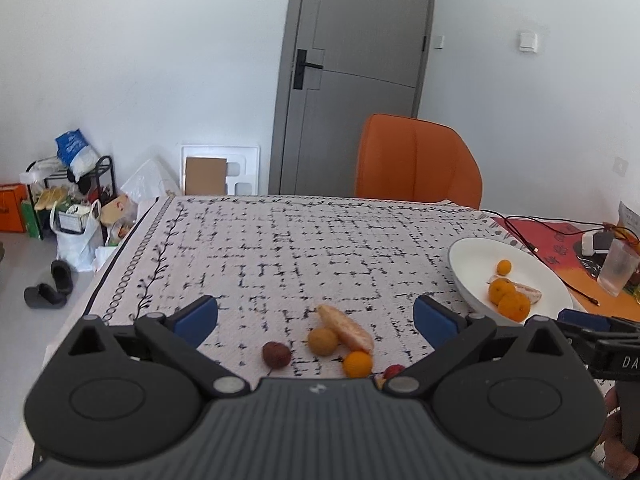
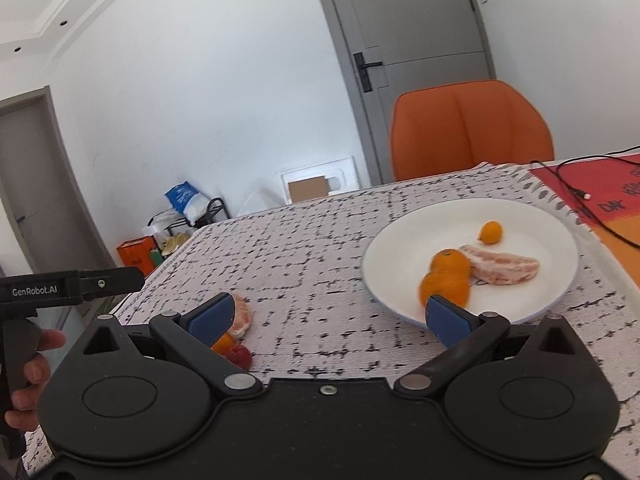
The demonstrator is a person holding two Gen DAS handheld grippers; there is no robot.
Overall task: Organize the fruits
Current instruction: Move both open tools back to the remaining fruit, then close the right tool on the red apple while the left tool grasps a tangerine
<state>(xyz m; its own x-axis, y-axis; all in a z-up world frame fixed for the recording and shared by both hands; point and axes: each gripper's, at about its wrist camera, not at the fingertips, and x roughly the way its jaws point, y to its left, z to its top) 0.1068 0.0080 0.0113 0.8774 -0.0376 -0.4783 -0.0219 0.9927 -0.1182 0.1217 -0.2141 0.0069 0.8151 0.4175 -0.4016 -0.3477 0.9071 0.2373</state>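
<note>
We hold our left gripper (image 1: 316,314) with its jaws spread wide and nothing between the blue pads (image 1: 198,318), and it hangs above the small heap of loose fruit near our edge of the table; we think this width is chosen so that any one piece can pass between the pads. In the heap lie a pomelo segment (image 1: 346,328), a yellowish round fruit (image 1: 322,341) touching it, a dark red fruit (image 1: 276,354) a little apart to the left, a small orange (image 1: 357,364) and a red fruit (image 1: 395,371) half hidden under the gripper body. Our right gripper (image 2: 334,314) is also wide and empty, and it points toward the white plate (image 2: 560,232), where two oranges (image 2: 446,276), a smaller orange fruit (image 2: 491,232) and another pomelo segment (image 2: 500,268) are already collected; so the plate seems to be the place for the fruit. The pieces in the heap lie close together, so closing on one may push its neighbour away. On the patterned tablecloth (image 1: 280,248) nothing stands between heap and plate. Farther right are a black cable (image 1: 532,236) and a clear plastic cup (image 1: 618,266), near the plate, which we should not touch. An orange chair (image 1: 418,160) stands behind the table.
</note>
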